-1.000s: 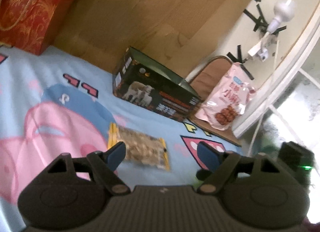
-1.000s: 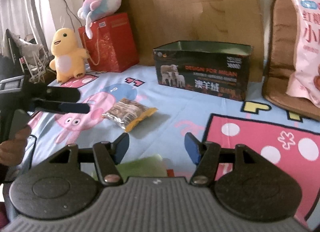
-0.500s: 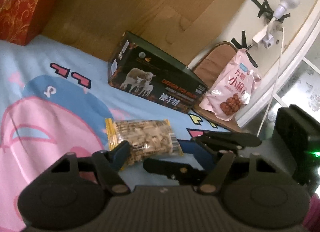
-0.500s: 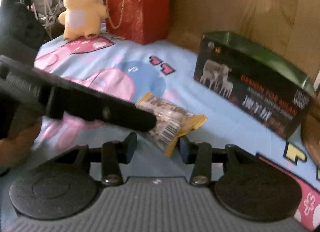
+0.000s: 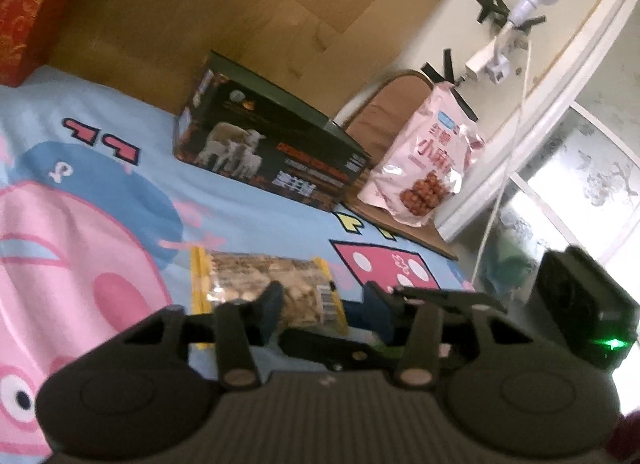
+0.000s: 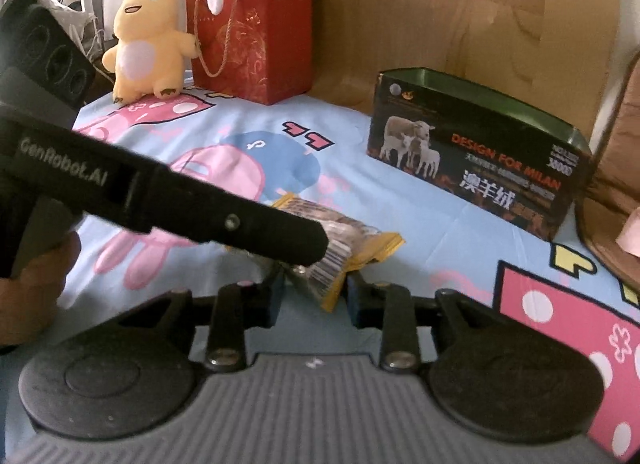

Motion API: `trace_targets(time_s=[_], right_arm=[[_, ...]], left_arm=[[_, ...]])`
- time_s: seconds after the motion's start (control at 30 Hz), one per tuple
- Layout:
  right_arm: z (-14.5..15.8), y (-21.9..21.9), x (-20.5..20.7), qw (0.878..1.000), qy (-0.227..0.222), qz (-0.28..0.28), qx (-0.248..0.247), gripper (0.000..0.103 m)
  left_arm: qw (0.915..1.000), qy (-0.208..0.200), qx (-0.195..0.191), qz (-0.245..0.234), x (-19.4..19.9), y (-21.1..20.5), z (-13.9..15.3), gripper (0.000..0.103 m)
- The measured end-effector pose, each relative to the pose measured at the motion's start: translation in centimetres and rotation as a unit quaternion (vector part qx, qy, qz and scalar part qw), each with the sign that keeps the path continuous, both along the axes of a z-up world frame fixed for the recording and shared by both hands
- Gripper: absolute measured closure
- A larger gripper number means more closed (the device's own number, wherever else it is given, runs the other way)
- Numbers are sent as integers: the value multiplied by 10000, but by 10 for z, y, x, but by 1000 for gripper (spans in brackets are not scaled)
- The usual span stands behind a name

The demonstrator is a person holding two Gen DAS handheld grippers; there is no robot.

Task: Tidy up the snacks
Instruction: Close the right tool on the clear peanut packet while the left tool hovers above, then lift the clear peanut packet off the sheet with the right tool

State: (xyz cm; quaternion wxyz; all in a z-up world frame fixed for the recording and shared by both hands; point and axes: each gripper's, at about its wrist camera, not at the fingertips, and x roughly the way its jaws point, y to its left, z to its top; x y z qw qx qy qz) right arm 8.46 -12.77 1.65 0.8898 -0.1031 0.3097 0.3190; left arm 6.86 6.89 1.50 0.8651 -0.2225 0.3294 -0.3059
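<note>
A snack packet [image 5: 267, 285] with yellow sealed ends and a clear middle was seen lying flat on the cartoon bedsheet [image 5: 120, 200], in front of an open dark box [image 5: 272, 152] printed with sheep. In the left wrist view its long axis ran across the picture, one yellow end to the left and the barcoded end to the right; in the right wrist view the packet [image 6: 340, 248] lay slantwise, with the barcoded end turned toward the camera. The left gripper [image 5: 324, 310] was held low over the near edge of the packet, its jaws having just been closing; they were partly shut, with the packet's right portion seen between them, but whether the pads pressed on it could not be told. The right gripper [image 6: 314, 296] had likewise just been closing and stood narrowly open, the packet's near corner lying between its blue pads; contact there could not be made out either. The left tool's black arm crossed the right wrist view above the packet. A pink snack bag [image 5: 424, 168] was propped on a brown cushion [image 5: 384, 112] beside the box.
</note>
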Motion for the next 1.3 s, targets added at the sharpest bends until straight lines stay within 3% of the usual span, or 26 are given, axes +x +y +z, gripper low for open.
trace_targets(time_s=[0.1,0.2,0.43,0.53,0.6,0.77,0.9,1.3], right_arm=[[-3,-3,0,9998,-13,-81,194,67],[-6,-2,-7,9996,-145,-83,217,61],[-4,-2,-4,9995,-104,-232,177,48],[-2,-2,2,9993,-42,-344,128,43],[-2,1,5,9995,-13,-302,55,43],[-4,12,7,9997,-62,-245,31,43],[-5,11,3,9993,-165,-316,123,46],[-4,10,5,9992,-108,-336,189,45]], left_arm=[[9993,-14,-124,342,1,14,1,32],[9981,109,-254,547,5,24,-2,31],[9990,191,-2,407,9,14,-7,32],[9990,218,10,389,9,13,-8,34],[9992,244,27,321,10,11,-9,46],[9999,137,35,62,7,4,-7,63],[9998,42,182,26,5,-1,-5,63],[9999,91,94,22,7,1,-7,63]])
